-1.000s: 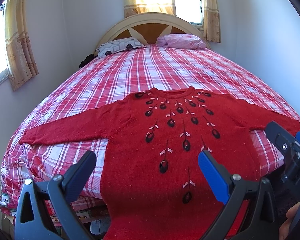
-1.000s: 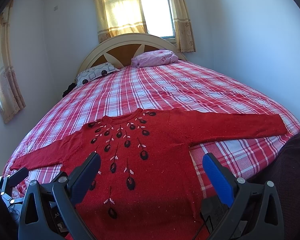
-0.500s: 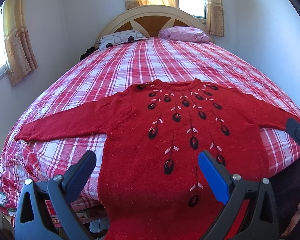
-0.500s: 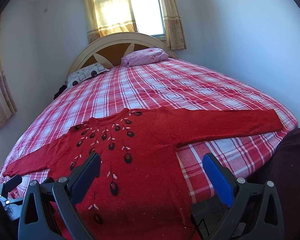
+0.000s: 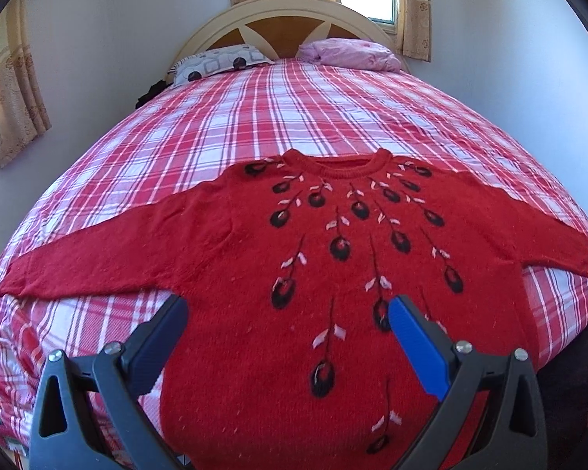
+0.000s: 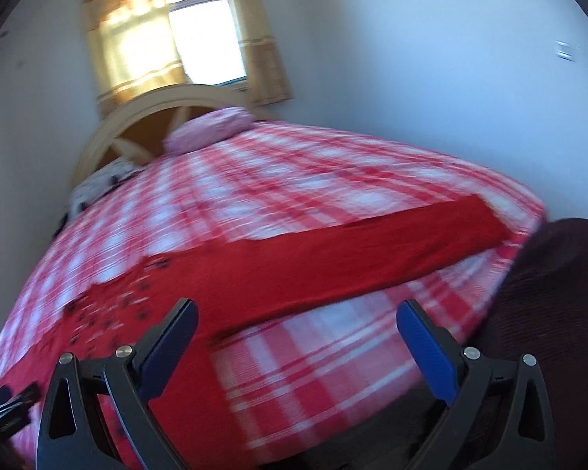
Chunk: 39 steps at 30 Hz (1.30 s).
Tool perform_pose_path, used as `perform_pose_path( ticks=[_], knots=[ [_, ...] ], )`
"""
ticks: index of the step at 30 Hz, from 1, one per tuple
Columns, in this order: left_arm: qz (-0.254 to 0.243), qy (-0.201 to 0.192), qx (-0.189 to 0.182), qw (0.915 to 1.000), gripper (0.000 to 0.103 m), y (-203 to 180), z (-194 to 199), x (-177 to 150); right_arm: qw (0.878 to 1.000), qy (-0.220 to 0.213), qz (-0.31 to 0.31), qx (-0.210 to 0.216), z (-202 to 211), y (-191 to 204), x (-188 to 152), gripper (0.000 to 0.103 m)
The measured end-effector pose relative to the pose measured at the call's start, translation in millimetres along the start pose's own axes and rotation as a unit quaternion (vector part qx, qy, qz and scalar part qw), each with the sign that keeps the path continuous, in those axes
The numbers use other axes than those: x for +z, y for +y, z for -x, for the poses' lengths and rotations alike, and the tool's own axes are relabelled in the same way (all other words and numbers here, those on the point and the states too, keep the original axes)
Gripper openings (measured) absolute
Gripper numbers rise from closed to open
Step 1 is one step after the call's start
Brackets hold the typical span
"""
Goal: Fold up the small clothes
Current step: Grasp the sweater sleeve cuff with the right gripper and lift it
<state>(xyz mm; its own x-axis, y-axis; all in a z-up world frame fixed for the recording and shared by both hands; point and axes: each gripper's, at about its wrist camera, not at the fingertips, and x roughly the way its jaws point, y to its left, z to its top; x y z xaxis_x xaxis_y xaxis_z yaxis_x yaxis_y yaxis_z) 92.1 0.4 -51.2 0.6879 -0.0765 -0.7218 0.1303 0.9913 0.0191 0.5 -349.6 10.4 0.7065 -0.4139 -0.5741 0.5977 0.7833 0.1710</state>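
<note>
Fingers (image 5: 164, 337) of the left gripper (image 5: 286, 333) spread wide, empty, hovering above the lower body of the red sweater (image 5: 333, 258); one finger sits over the sweater's edge by the plaid bedspread (image 5: 294, 109), the blue-padded finger over the embroidered front. Sweater lies flat, face up, on the bed, neckline on the far side of the fingers, both sleeves stretched out sideways, hem hanging over the near bed edge below the fingers. Black-and-white flower motifs fan out from the collar toward the fingers. Right gripper (image 6: 296, 325) fingers (image 6: 423, 340) also spread apart, holding nothing; that view is motion-blurred. Between and beyond the right fingers runs one sweater sleeve (image 6: 372, 246), lying straight across the bedspread, cuff near the bed's corner off to the right of the fingers; bare plaid sits just ahead of the gap. Sweater body is left of the right fingers. Far beyond: patterned pillow (image 5: 219, 62), pink pillow (image 5: 349, 53), arched headboard (image 5: 286, 15), curtained window (image 6: 200, 31). Dark fabric (image 6: 548, 293) at right of the right fingers, cannot tell what.
</note>
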Motion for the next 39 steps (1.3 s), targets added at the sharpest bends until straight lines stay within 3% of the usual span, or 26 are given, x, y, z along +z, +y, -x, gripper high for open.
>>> perform_pose_path(
  ticks=[2, 7, 11, 14, 16, 18, 22, 24, 26, 28, 31, 36, 39],
  knots=[
    [-0.005, 0.006, -0.005, 1.0, 0.103, -5, -9, 10, 0.998, -0.004, -0.046, -0.044, -10, -41, 11, 0.1],
    [-0.021, 0.007, -0.012, 0.9997, 0.103, -20, -20, 18, 0.983, -0.009, -0.139, -0.123, -29, -147, 43, 0.081],
    [-0.009, 0.02, -0.025, 0.9994, 0.103, -22, -31, 17, 0.975, 0.024, -0.16, -0.154, -62, -207, 66, 0.081],
    [-0.001, 0.03, -0.027, 0.9992, 0.103, -24, -38, 17, 0.974, 0.06, -0.159, -0.152, -86, -227, 71, 0.078],
    [0.002, 0.037, -0.023, 0.999, 0.103, -24, -42, 18, 0.976, 0.089, -0.137, -0.147, -108, -228, 75, 0.066],
    [0.001, 0.04, -0.018, 0.999, 0.103, -25, -45, 18, 0.977, 0.107, -0.123, -0.138, -122, -228, 77, 0.06],
    [0.004, 0.045, -0.011, 0.9989, 0.103, -21, -48, 18, 0.975, 0.133, -0.122, -0.131, -149, -231, 70, 0.06],
    [0.01, 0.044, -0.011, 0.9989, 0.103, -16, -48, 18, 0.976, 0.123, -0.128, -0.127, -149, -232, 68, 0.057],
    [0.017, 0.045, -0.014, 0.9987, 0.103, -11, -48, 17, 0.978, 0.122, -0.12, -0.122, -147, -232, 69, 0.043],
    [0.021, 0.047, -0.016, 0.9985, 0.103, -8, -48, 16, 0.98, 0.129, -0.103, -0.107, -148, -229, 72, 0.015],
    [0.027, 0.047, -0.017, 0.9984, 0.103, -4, -46, 15, 0.983, 0.139, -0.081, -0.092, -142, -218, 82, 0.013],
    [0.042, 0.034, -0.018, 0.9984, 0.103, 10, -38, 14, 0.99, 0.105, -0.047, -0.078, -108, -185, 105, 0.013],
    [0.056, 0.028, -0.012, 0.998, 0.103, 23, -35, 12, 0.995, 0.092, -0.01, -0.027, -81, -133, 115, 0.012]
  ],
)
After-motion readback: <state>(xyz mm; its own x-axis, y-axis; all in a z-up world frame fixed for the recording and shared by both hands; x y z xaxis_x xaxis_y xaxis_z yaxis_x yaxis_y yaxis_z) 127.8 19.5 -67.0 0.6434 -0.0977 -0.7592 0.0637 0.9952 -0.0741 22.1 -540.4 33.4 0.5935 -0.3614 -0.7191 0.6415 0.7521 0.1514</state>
